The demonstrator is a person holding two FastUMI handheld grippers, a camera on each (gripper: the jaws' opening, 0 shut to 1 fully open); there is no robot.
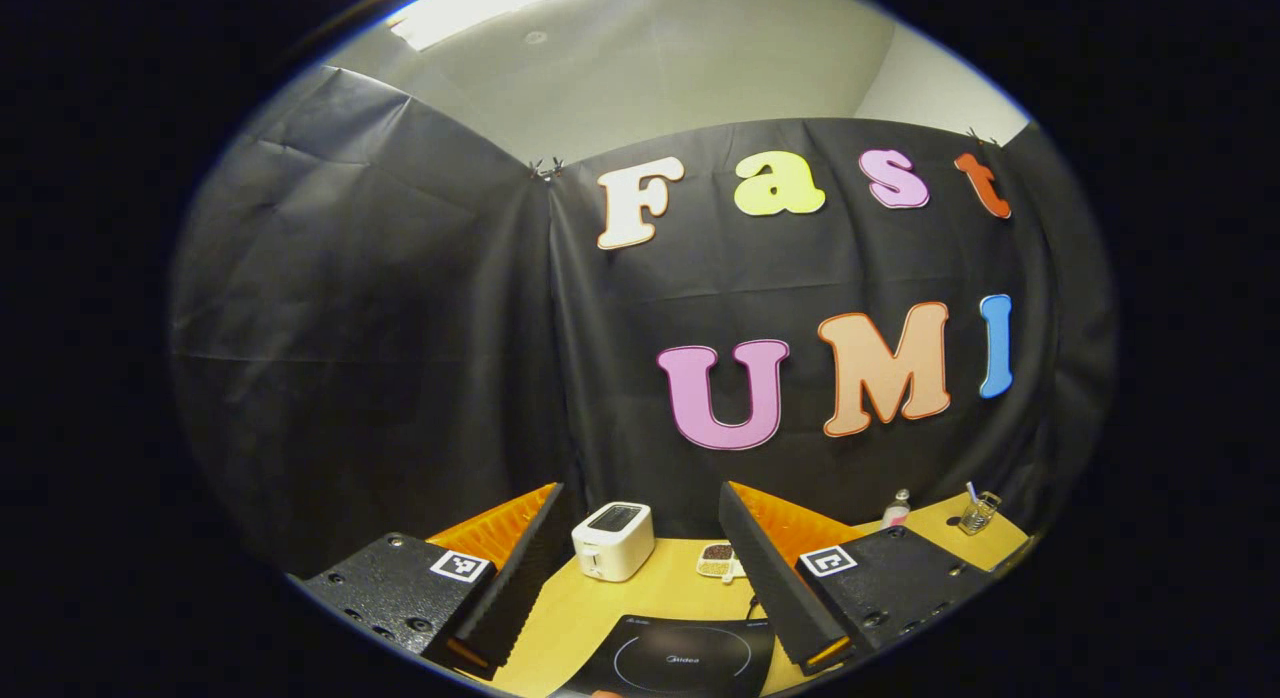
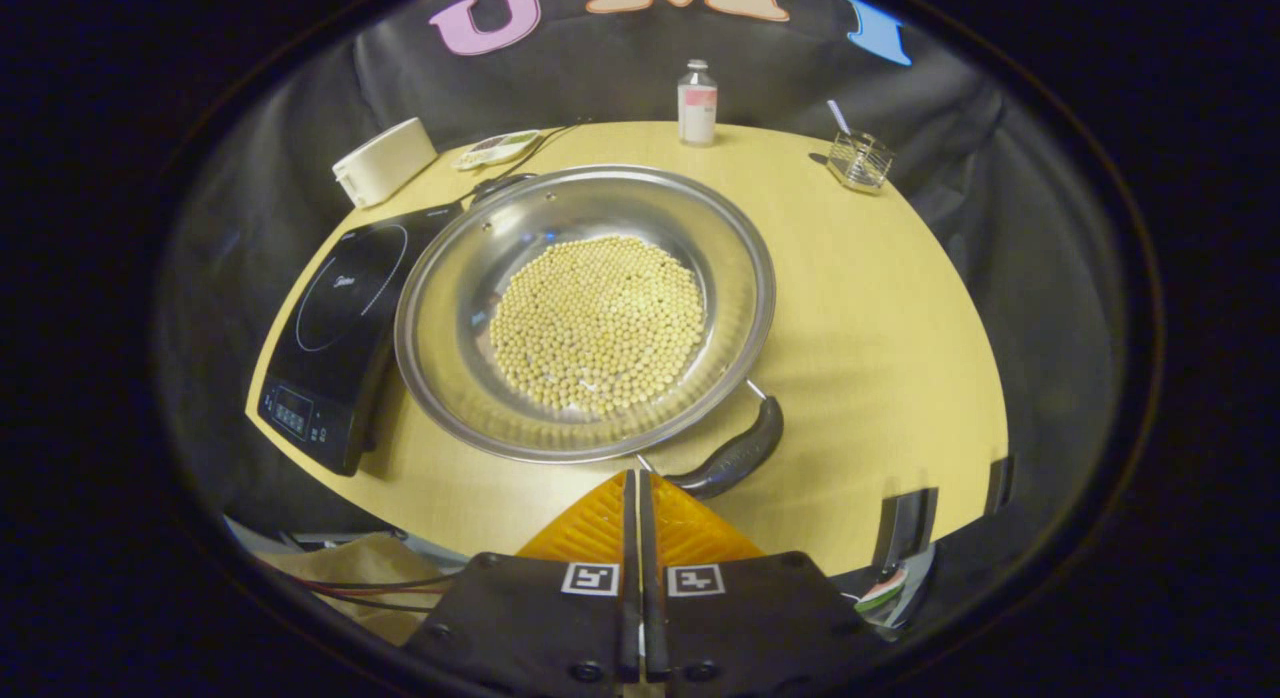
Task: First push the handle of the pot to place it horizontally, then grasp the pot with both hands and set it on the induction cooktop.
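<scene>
The pot (image 2: 585, 313), a wide steel pan with a layer of soybeans (image 2: 598, 323) across its bottom, sits on the yellow surface (image 2: 880, 308) just beside the induction cooktop (image 2: 335, 333), its rim overlapping the cooktop's near edge in the right gripper view. Its dark handle (image 2: 735, 458) hangs at the pot's near side, slanted rather than level, and the right gripper (image 2: 638, 478) has its two fingers pressed together with nothing between them, their tip right at the handle's lower end; whether they touch it I cannot tell. So the first step looks to be in hand: nudging the handle round until it lies horizontal. That calls for a sideways push with the closed tip against the handle, gently enough that the pot does not slide or spill.

The left gripper (image 1: 640, 568) is held higher and farther off, fingers spread wide and empty, above the cooktop. Beyond stand a white toaster (image 1: 612, 540), a small bottle (image 2: 697, 103) and a glass container (image 2: 860, 160).
</scene>
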